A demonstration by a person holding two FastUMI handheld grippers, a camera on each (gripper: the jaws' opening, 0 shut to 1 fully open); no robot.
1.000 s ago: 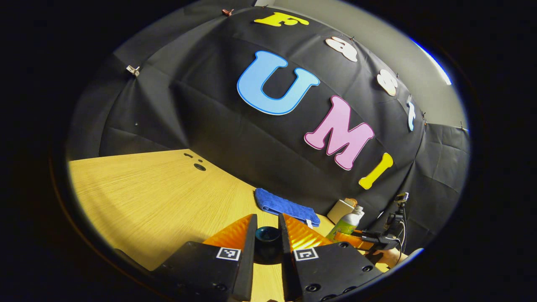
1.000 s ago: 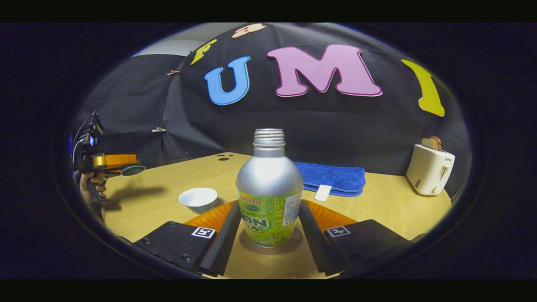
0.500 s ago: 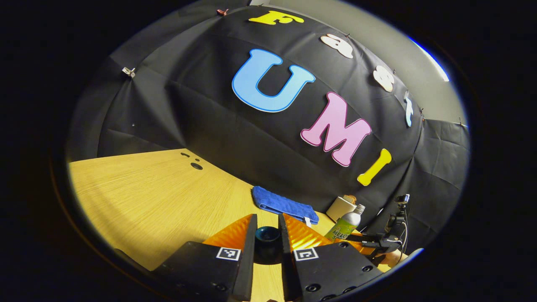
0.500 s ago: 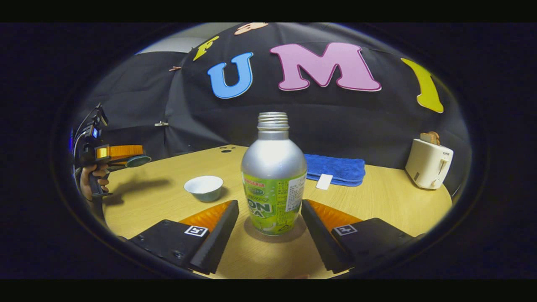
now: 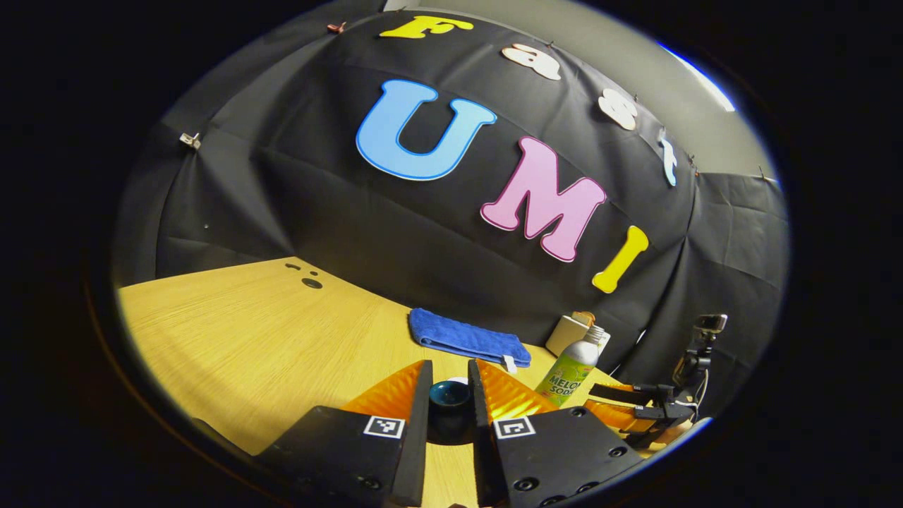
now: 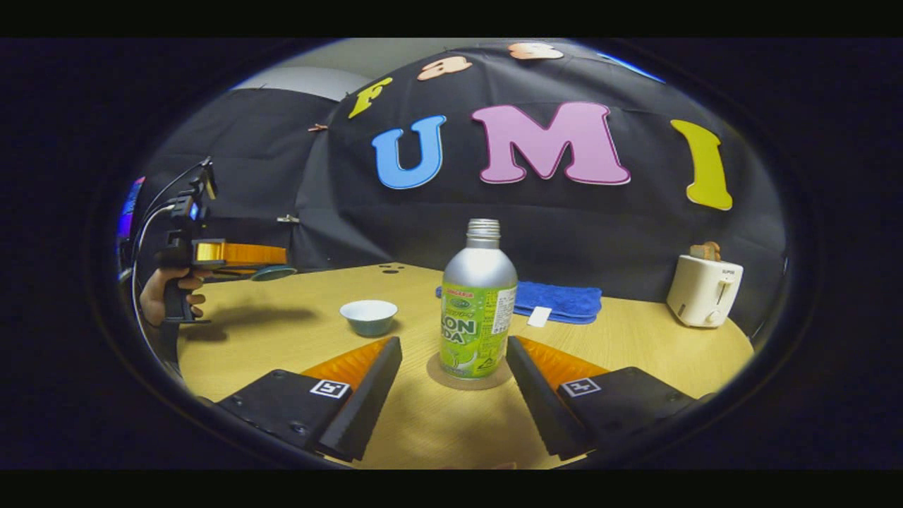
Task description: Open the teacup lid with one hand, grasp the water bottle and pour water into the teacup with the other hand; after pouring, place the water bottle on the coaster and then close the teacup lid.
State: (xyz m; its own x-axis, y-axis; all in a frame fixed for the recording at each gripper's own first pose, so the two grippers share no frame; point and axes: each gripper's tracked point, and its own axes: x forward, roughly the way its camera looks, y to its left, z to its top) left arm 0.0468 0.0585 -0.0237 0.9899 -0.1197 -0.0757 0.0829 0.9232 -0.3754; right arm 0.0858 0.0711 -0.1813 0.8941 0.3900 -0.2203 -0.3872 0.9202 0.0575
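1. The water bottle (image 6: 477, 299), silver-topped, green-labelled and uncapped, stands upright on the round coaster (image 6: 469, 372) on the wooden table (image 6: 635, 346).
2. The right gripper (image 6: 453, 391) sits just short of the bottle, jaws apart, touching nothing.
3. The left gripper (image 5: 449, 406), jaws clamped on the dark teacup lid (image 5: 449, 395), is held above the table, well left of the bottle.
4. The open white teacup (image 6: 368, 317) stands left of the bottle.
5. A blue towel (image 6: 557, 300) lies behind the bottle; a white toaster (image 6: 702, 290) stands well to its right.
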